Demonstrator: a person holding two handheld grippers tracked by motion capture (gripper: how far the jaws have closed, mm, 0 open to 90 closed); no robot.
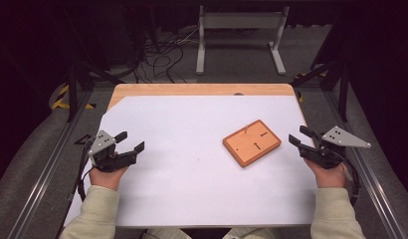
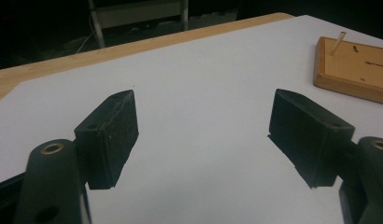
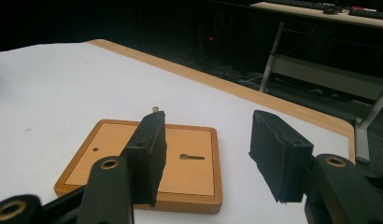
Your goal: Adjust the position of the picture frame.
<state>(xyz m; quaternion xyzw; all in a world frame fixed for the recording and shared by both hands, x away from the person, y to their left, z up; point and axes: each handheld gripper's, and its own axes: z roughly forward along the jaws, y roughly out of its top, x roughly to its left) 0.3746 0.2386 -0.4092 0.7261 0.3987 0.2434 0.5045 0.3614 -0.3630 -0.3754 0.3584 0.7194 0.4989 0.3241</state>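
Down at the near edge, both hands are parked on the white sheet covering the desk (image 1: 192, 164). The left hand-held gripper (image 1: 130, 141) sits at the sheet's left margin, jaws spread wide with nothing but bare paper between them. The right hand-held gripper (image 1: 301, 136) waits at the right margin, jaws parted too, nothing gripped, and pointing inward across the desk.

Moving out from there: the flat square orange-brown wooden board (image 1: 252, 142) lies right of centre on the sheet, turned at an angle to the desk edges. It carries a keyhole-shaped slot (image 3: 191, 157), and a thin pale wooden peg (image 2: 338, 41) stands tilted at its far corner.

Here's the crux: the board lies just beside the right hand-held gripper, directly ahead of its jaws, while the left one is well apart from it. I'd judge the right hand the natural one to go in first.

Beyond, the bare wooden desk edge (image 1: 202, 89), then a grey metal frame (image 1: 240, 35) on the dark floor.
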